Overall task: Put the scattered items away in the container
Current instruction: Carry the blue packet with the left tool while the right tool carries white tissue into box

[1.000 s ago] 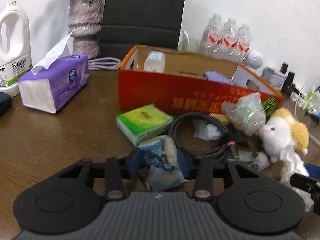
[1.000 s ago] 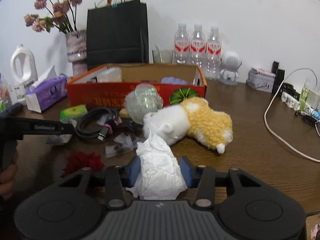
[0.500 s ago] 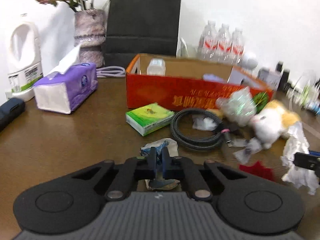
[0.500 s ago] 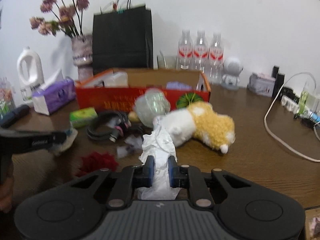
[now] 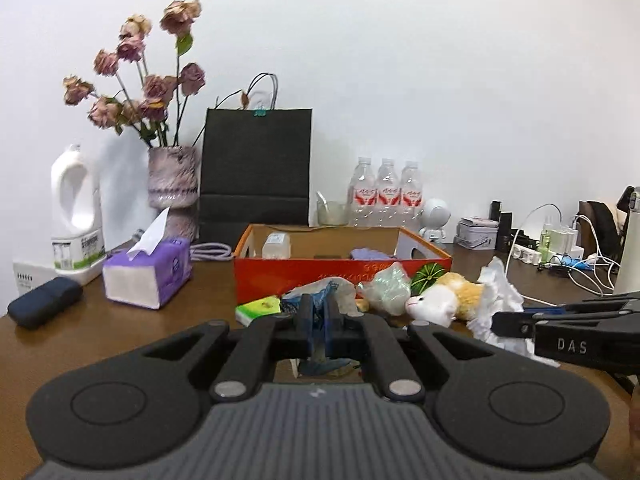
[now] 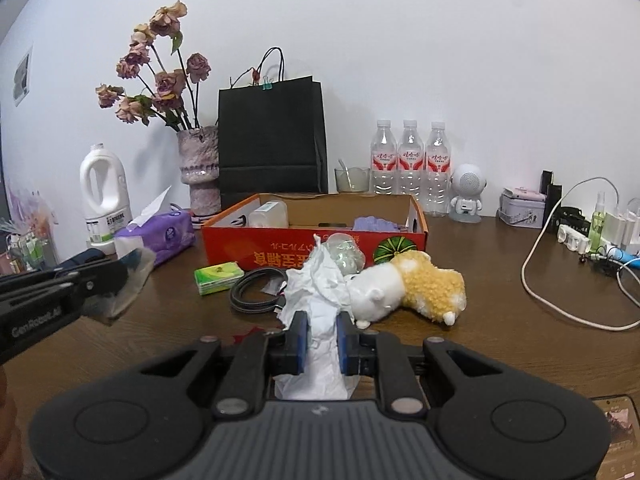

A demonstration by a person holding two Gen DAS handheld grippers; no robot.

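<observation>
The left hand-held gripper (image 5: 319, 322) is pinched fully together on a crumpled blue-and-clear plastic wrapper (image 5: 320, 300), which bunches up above the pads and hangs out below them, clear of the table (image 5: 120, 332). The right hand-held gripper (image 6: 322, 338) is nearly closed too — its blue pads (image 6: 301, 336) squeeze a wad of crumpled white tissue paper (image 6: 316, 292) that spills out above and below the grip.

Beyond both sits the orange cardboard box (image 6: 280, 254), open-topped, with a small white bottle (image 6: 268, 214) and something purple (image 6: 374, 224) already inside. In front of it, on the table, lie a green tissue pack (image 6: 218, 278), a coiled black cable (image 6: 256, 294), a crumpled clear plastic bag (image 6: 346, 256) and a white-and-yellow plush toy (image 6: 408, 290) — the toy on its side, just right of the held tissue paper.
</observation>
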